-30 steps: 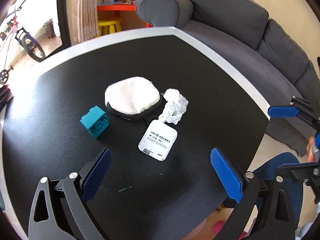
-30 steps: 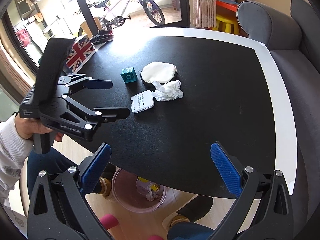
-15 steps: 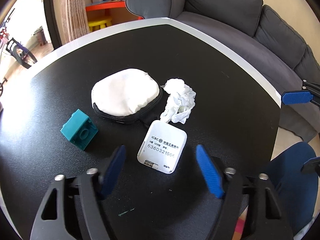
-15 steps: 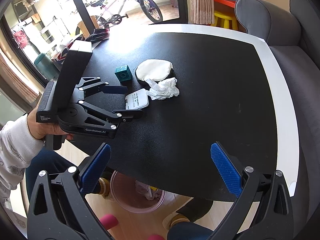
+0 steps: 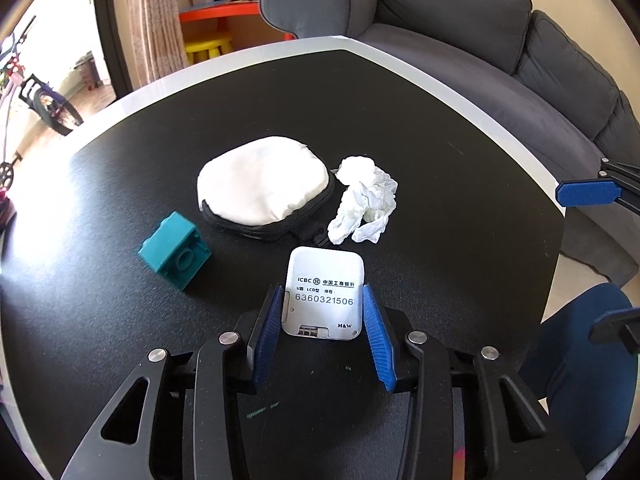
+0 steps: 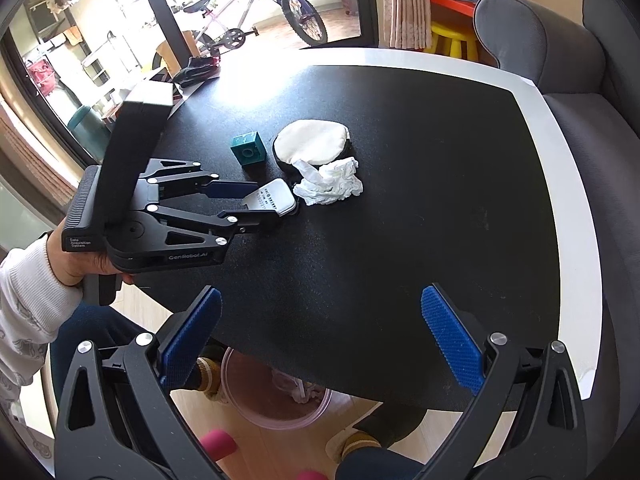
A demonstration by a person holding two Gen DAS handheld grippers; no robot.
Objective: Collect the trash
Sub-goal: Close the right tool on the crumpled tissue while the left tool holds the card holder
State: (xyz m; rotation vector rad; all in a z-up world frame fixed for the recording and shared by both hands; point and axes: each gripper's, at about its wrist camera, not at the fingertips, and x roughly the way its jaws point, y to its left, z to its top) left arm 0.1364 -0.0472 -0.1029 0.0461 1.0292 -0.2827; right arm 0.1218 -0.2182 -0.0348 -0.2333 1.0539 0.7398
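Note:
My left gripper (image 5: 323, 300) is shut on a white ICBC bank token (image 5: 325, 297), its blue pads pressing both sides near the token's near end on the black table (image 5: 460, 208). The token also shows in the right wrist view (image 6: 276, 197), held by the left gripper (image 6: 256, 200). A crumpled white tissue (image 5: 366, 200) lies just beyond the token, also seen from the right (image 6: 330, 184). My right gripper (image 6: 320, 332) is open and empty, hovering over the table's near edge, well short of the tissue.
A white and black zip pouch (image 5: 262, 184) and a teal toy brick (image 5: 174, 250) lie left of the tissue. A clear pink bin (image 6: 276, 400) with some trash stands on the floor under the table edge. A grey sofa (image 5: 520, 52) runs along the right side.
My left gripper moved forward to the token and closed from wide open onto its sides. The right gripper stayed open and nearly still.

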